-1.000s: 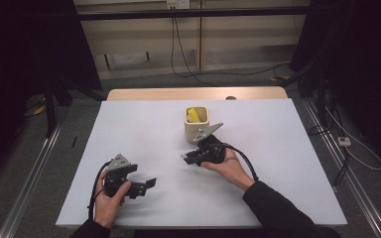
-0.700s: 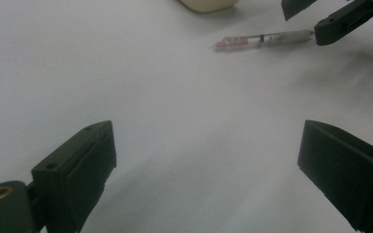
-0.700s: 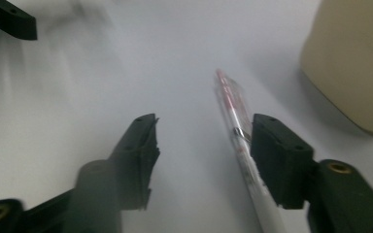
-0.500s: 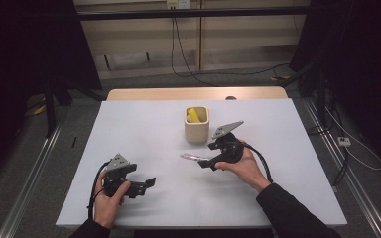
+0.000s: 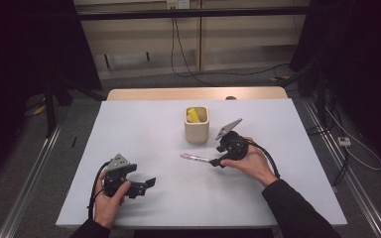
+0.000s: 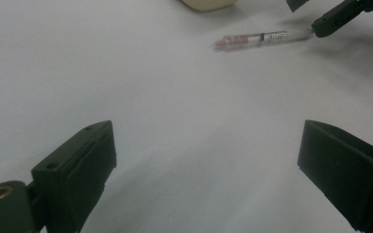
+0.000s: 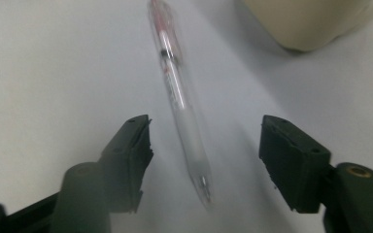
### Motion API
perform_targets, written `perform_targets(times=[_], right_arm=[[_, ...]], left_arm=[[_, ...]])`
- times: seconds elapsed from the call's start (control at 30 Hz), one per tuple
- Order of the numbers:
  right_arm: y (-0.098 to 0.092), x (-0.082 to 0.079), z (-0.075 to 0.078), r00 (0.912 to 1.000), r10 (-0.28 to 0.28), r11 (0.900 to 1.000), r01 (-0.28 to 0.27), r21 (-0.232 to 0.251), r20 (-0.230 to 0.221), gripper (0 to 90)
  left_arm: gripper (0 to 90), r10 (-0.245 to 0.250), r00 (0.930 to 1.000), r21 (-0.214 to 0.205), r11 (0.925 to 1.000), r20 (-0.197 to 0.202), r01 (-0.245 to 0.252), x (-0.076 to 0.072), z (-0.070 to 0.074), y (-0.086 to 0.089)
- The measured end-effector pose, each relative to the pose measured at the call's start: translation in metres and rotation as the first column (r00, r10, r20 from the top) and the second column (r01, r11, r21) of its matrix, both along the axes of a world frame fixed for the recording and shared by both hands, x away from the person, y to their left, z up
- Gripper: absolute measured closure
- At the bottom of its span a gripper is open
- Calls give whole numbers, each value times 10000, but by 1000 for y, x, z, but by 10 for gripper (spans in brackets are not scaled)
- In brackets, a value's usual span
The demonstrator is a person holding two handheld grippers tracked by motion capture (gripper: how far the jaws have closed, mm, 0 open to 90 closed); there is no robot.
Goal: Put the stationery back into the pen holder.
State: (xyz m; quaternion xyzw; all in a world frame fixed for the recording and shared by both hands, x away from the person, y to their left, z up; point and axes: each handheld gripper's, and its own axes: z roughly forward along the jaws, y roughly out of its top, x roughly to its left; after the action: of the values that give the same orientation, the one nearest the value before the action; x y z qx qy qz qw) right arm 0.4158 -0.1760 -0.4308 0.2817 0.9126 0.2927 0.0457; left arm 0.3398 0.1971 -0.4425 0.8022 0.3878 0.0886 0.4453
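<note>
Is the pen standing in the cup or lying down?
Lying down: the pen lies flat on the table, outside the cup.

Right gripper (image 5: 217, 161) drawn back from beside the cup (image 5: 197, 125) toward the table's right side. Pen (image 7: 179, 97) let go, now lying flat on the table (image 5: 144, 129). Jaws just closing again, pen's near end between them, untouched.

My view: white table (image 5: 144, 134) on a wooden top (image 5: 193, 93); grey floor (image 5: 54, 163); pale wall panels (image 5: 238, 44) with hanging cables (image 5: 178, 49); dark curtains (image 5: 357, 59) on both sides; dim light.
</note>
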Motion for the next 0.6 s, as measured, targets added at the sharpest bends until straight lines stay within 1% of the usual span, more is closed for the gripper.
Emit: perform_targets(times=[0.07, 0.17, 0.2, 0.27, 0.3, 0.37, 0.43, 0.5, 0.6], right_arm=[[1, 0, -1, 9999, 172, 9997, -172, -148, -11, 490], [3, 0, -1, 9996, 265, 9987, -265, -442, 3, 541], [4, 0, -1, 9991, 416, 9979, -417, -496, -20, 574], [6, -1, -1, 9987, 501, 9968, -502, -621, -28, 612], [7, -1, -1, 9979, 641, 9956, -643, -678, -50, 633], [9, -1, -2, 9972, 743, 9936, -746, -851, -69, 652], [11, 1, -1, 9961, 877, 9895, -873, -1152, -18, 666], [13, 2, 0, 9960, 896, 9894, -897, -1139, -63, 688], [17, 3, -1, 9942, 1064, 9850, -1075, -1350, -155, 705]], left_arm=[[67, -7, 10000, 18, 10000, 7, 7, 0, 0, 0], [67, -37, 10000, 4, 10000, -18, 37, 0, 0, -1], [67, -44, 10000, 12, 10000, -19, 44, 0, 0, -1], [67, -62, 10000, 6, 10000, -14, 62, 0, 0, -1], [67, -61, 10000, -21, 10000, -6, 61, 0, -1, -1], [67, -66, 10000, -19, 10000, -19, 65, 0, -1, -1], [67, -57, 10000, -3, 10000, -18, 57, 0, 0, -1], [67, -80, 10000, 5, 10000, -3, 80, 0, 0, -1], [67, -60, 10000, -9, 10000, -17, 60, 0, 0, -1]])
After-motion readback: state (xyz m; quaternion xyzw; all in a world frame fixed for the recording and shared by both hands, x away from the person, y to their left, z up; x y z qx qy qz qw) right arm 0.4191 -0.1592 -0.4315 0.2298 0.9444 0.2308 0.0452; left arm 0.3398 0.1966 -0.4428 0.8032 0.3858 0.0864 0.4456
